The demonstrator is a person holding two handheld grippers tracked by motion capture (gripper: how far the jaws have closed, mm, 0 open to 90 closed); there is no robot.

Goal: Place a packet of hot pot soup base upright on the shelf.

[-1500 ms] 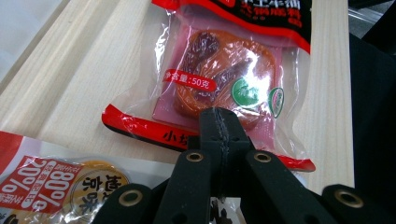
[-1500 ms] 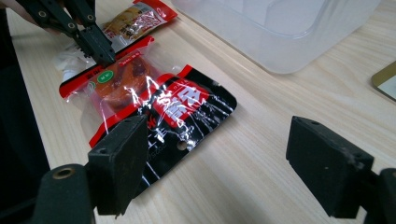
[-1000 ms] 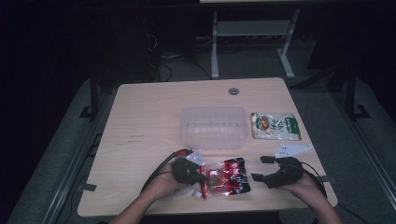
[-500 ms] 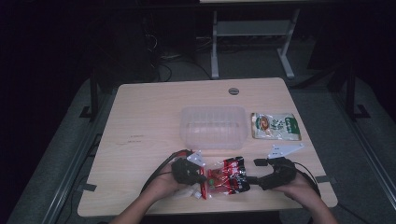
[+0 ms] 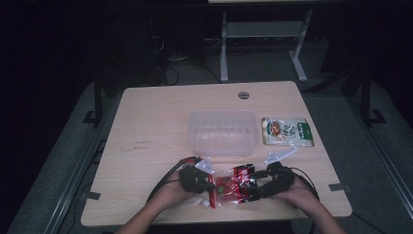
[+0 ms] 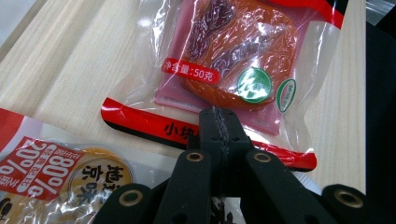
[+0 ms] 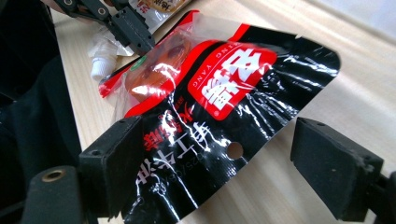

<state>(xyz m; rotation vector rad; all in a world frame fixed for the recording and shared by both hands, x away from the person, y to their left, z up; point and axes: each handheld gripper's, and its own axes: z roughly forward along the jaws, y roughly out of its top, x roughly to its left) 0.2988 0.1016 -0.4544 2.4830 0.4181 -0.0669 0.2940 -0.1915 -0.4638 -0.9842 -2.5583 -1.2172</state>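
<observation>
Two grippers (left (image 5: pixel 210 186), right (image 5: pixel 254 186)) flanking snack packet (image 5: pixel 234 186)

Red-and-black snack packet (image 7: pixel 210 116) seen lying on wooden table (image 7: pixel 289 186). Right gripper (image 7: pixel 224 168) held spread around packet's near end. Left gripper (image 7: pixel 133 30) clamped on packet's far edge.

A dim lab or recording room. A light wooden desk (image 5: pixel 160 122) with a cable hole (image 5: pixel 243 95) stands on grey carpet. At twelve o'clock, a metal stand (image 5: pixel 263 44) and loose cables (image 5: pixel 170 66) sit in shadow.
</observation>
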